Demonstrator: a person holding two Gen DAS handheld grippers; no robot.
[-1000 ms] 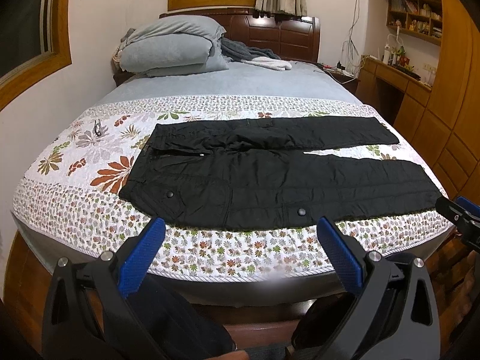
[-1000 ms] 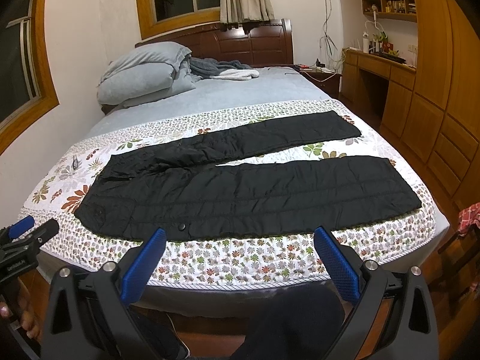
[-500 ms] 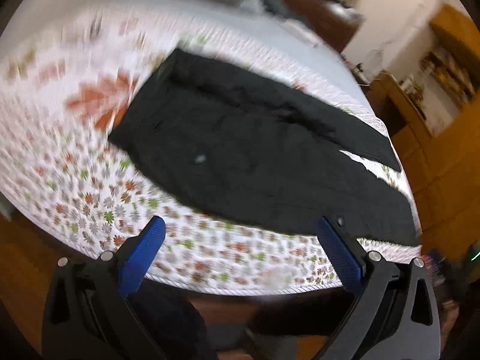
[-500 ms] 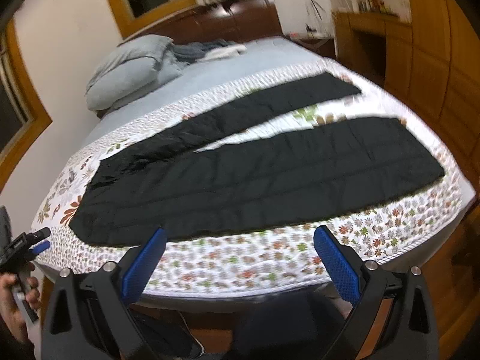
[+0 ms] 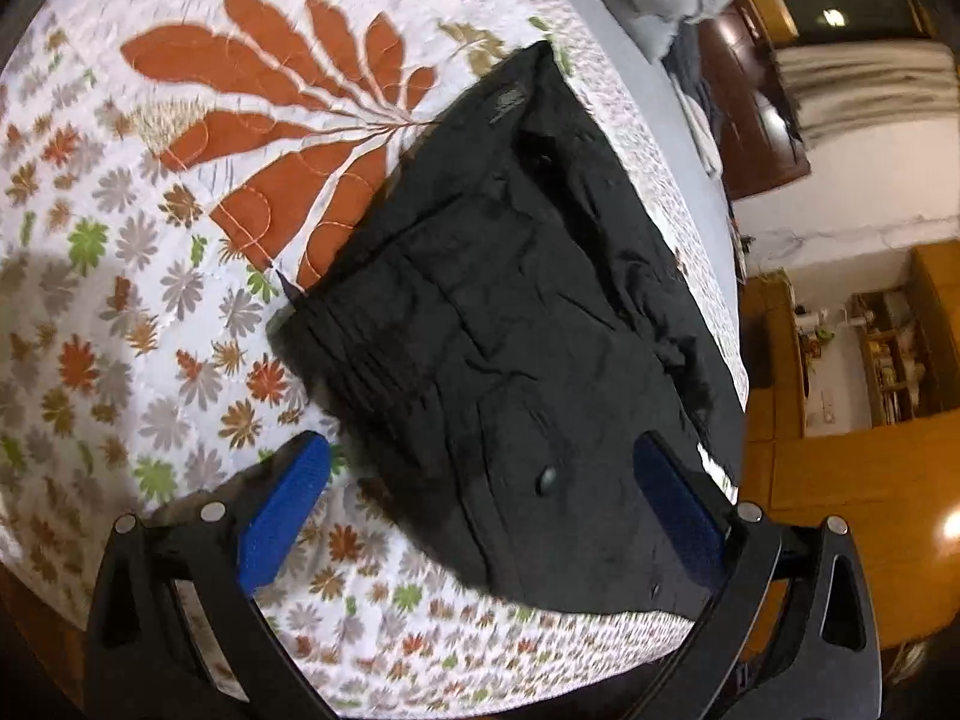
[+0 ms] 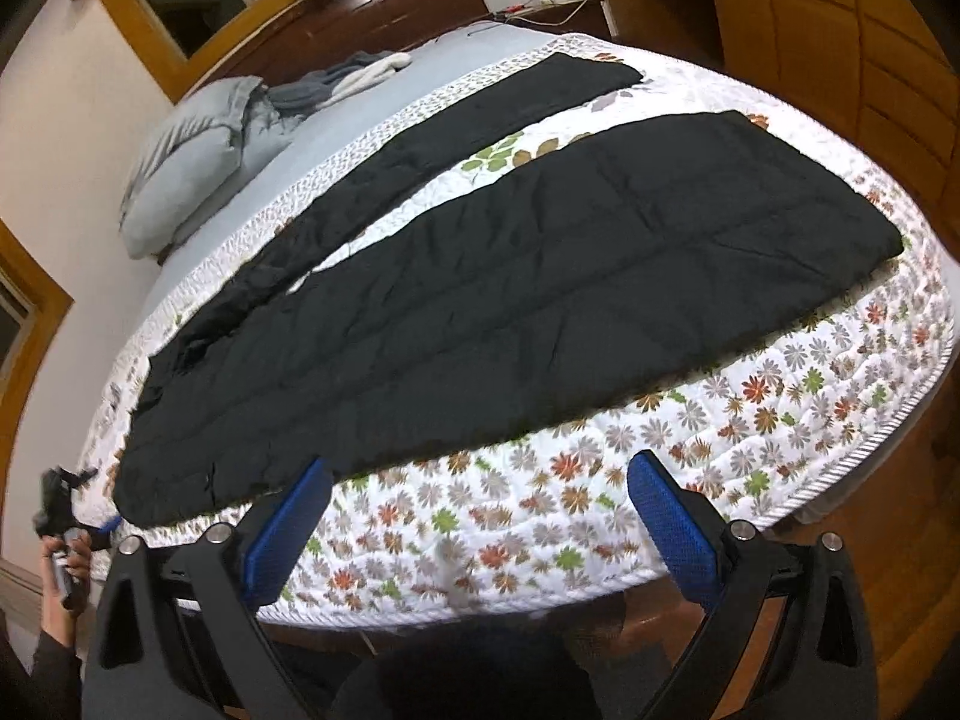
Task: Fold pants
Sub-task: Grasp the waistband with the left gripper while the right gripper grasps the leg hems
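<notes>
Left wrist: left gripper (image 5: 480, 480), jaws apart, has swung down over the pants (image 5: 510, 324) waistband on the quilt (image 5: 120, 300).
Right wrist: right gripper (image 6: 480, 498), jaws apart, has closed toward the near leg. Grasp probably imminent.

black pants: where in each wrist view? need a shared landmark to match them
Left wrist: the black pants fill the centre; only the waist end shows, running down between the open left claw.
Right wrist: black pants lie spread across the middle, waist at lower left.
Shared landmark: the floral quilt under them.
</notes>
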